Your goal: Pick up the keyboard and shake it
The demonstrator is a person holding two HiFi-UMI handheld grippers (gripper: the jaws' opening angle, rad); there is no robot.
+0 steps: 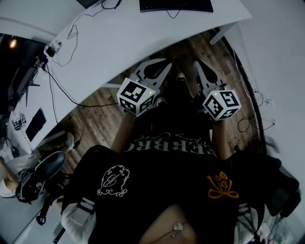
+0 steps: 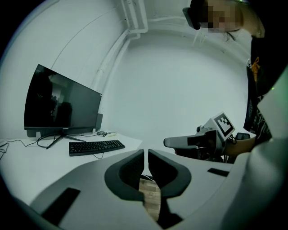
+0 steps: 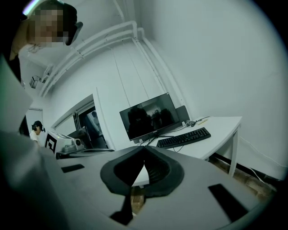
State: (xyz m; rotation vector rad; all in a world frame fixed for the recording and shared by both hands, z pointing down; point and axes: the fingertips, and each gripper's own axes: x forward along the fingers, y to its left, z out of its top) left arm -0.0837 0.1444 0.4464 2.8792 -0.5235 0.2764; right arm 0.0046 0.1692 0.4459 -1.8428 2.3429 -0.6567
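Note:
A black keyboard lies at the far edge of a curved white desk, in front of a dark monitor. It also shows as the keyboard at mid-left and the keyboard at right of centre. Both grippers hang over the wooden floor, short of the desk and well apart from the keyboard. My left gripper is shut with only a thin slit between its pads and nothing in it. My right gripper is shut and empty, tips touching.
Cables and a power strip lie on the desk's left part. A second desk with a small keyboard stands at far left, with a seated person beside it. The desk's leg stands at right.

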